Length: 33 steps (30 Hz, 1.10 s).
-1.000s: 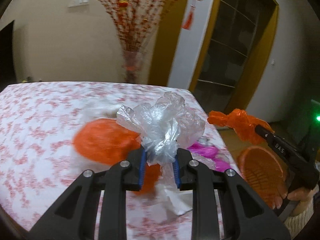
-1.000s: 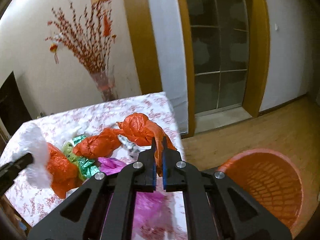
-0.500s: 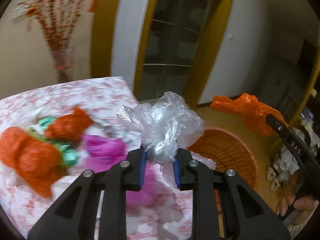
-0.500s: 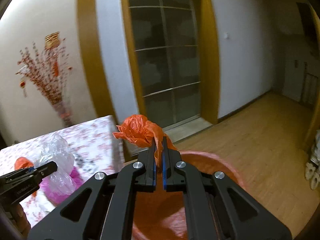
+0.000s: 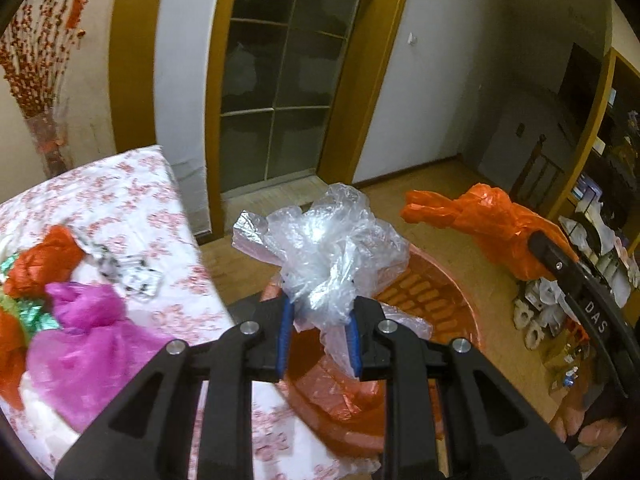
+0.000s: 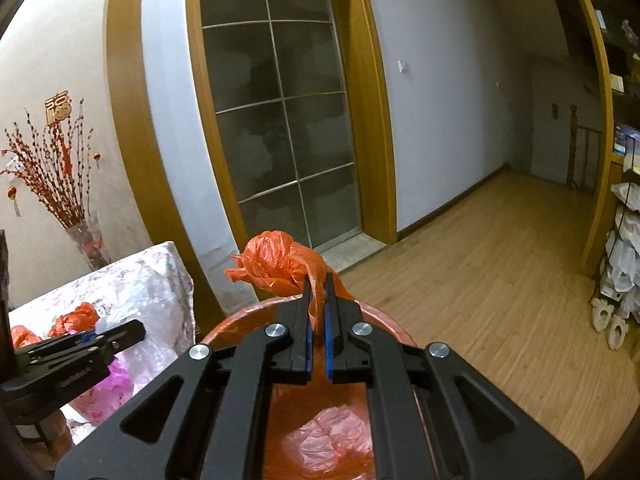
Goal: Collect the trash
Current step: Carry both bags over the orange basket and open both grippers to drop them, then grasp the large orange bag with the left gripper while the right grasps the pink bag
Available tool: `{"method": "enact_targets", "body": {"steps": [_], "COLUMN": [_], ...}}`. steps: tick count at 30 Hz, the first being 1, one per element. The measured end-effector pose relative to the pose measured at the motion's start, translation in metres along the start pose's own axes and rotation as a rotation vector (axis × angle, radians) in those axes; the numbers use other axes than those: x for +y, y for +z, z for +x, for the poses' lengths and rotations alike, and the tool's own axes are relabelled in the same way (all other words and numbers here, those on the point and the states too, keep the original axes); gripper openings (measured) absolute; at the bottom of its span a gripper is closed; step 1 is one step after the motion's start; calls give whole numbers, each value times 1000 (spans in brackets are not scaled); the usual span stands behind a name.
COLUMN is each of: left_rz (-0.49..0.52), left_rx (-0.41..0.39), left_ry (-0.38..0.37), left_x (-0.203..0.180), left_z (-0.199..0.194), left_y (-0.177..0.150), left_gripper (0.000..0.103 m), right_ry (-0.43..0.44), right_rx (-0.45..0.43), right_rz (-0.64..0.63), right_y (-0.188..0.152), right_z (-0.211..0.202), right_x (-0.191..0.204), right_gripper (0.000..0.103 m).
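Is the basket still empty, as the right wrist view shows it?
No: a pale crumpled plastic bag already lies inside the orange basket, below the right gripper and its orange bag.

The basket (image 5: 460,300) is set on the floor (image 6: 500,280) just right of the worktop (image 5: 120,208), below both held bags. Crumpled bags (image 5: 80,320) are piled on the worktop near its edge. A glazed door (image 6: 280,120) is seen behind; shelves (image 6: 624,240) are placed at far right.
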<state>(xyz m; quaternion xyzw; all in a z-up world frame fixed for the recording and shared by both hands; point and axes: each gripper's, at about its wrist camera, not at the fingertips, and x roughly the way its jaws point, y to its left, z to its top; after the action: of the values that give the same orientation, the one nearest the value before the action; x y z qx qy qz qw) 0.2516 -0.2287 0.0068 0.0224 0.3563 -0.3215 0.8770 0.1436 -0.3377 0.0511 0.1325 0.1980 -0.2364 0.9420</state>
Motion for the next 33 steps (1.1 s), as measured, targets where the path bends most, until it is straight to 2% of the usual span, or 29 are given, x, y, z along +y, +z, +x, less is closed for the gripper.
{"method": "enact_targets", "body": {"steps": [9, 17, 20, 21, 22, 23, 24, 26, 27, 33], "left_rz": [23, 31, 33, 33, 32, 30, 28, 23, 20, 18], "left_rx": [59, 106, 117, 120, 124, 129, 132, 137, 138, 114], "left_ry": [-23, -37, -31, -30, -28, -22, -20, -11, -8, 25], "left_x": [-15, -15, -16, -15, -15, -14, -12, -8, -7, 2], "left_z": [38, 55, 59, 61, 62, 64, 64, 64, 63, 47], "left_y": [-4, -13, -17, -18, -19, -20, -21, -23, -24, -26], "left_gripper": [24, 24, 26, 29, 33, 35, 39, 42, 45, 53], "right_ry": [6, 15, 36, 42, 43, 44, 45, 48, 46, 12], "right_rx": [31, 76, 97, 101, 107, 113, 116, 109, 106, 94], "right_rz": [35, 65, 75, 78, 80, 80, 82, 94, 95, 84], "right_y": [-8, -17, -19, -20, -21, -22, -22, -24, -23, -22], "right_z": [9, 20, 24, 25, 26, 27, 28, 25, 25, 20], "right_x": [-18, -26, -28, -29, -29, -29, -29, -31, -32, -31], "right_gripper": [3, 3, 4, 5, 7, 16, 31, 49, 52, 56]}}
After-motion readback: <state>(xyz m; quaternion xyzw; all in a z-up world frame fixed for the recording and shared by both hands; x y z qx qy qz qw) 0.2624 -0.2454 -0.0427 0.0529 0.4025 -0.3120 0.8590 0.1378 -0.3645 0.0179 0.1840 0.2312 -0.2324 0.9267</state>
